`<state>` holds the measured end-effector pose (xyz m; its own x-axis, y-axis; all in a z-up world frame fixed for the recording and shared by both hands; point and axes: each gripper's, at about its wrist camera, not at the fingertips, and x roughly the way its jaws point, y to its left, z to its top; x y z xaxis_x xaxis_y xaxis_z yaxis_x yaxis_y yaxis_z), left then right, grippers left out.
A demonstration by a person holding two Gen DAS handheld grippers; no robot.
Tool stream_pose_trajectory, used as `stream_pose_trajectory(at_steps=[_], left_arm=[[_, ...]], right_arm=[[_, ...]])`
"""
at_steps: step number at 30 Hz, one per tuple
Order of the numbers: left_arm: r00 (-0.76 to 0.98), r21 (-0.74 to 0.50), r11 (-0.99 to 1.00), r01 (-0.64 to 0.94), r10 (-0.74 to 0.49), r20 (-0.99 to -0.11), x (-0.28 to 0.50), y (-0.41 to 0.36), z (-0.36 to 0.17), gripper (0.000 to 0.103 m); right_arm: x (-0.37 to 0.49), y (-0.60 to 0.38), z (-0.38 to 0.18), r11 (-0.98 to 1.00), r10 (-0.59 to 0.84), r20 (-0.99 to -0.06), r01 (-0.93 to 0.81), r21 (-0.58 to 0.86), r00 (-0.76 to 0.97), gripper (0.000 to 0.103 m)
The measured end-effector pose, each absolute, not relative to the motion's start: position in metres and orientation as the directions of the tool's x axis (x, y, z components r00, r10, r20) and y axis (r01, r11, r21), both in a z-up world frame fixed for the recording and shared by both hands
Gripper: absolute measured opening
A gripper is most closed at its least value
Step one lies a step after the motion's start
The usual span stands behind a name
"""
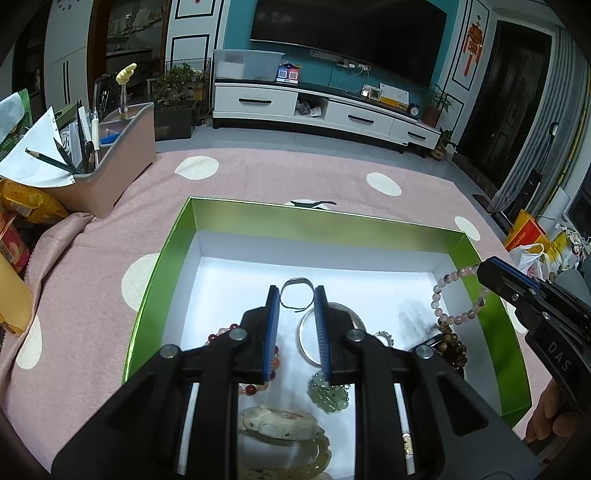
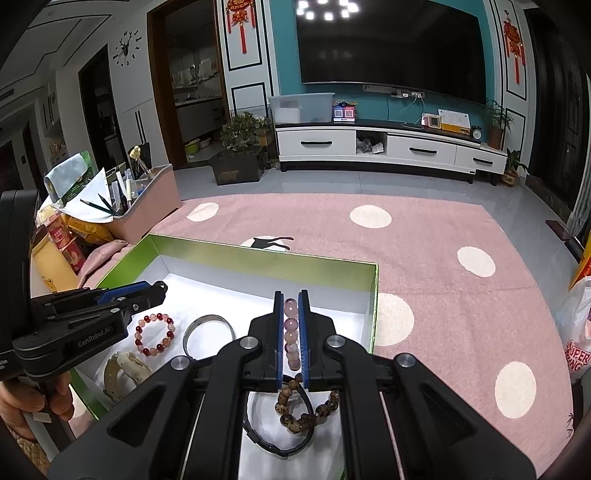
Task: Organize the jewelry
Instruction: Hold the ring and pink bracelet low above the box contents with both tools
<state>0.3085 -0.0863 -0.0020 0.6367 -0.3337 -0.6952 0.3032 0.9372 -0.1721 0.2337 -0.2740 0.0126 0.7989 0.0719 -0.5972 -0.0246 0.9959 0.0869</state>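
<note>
A green-walled, white-floored cardboard box [image 2: 236,254] held bracelets; right tongs [image 2: 291,295] clamped a pale pink bead bracelet [image 2: 291,334], left tongs [image 1: 295,291] slightly parted, empty.

We record a living room: teal wall [image 2: 284,55] bearing a large dark television [image 2: 391,48]; below it a long white cabinet [image 2: 388,149] with black handles. We note grey floor tiles [image 2: 332,181], a pink rug [image 2: 424,236] with cream dots, potted plants [image 2: 240,136], red hanging ornaments [image 2: 240,14], a wall clock [image 2: 127,48], ceiling lights mirrored in the screen.
</note>
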Motion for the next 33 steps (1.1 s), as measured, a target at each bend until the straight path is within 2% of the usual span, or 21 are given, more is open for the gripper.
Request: stream_pose_trajectory(at_steps=[33], left_arm=[[0.622, -0.175, 0.94, 0.294, -0.327, -0.712, 0.313, -0.083, -0.01, 0.019]], right_arm=[[0.239, -0.276, 0.0, 0.997, 0.056, -0.633, -0.012, 0.074, 0.772, 0.007]])
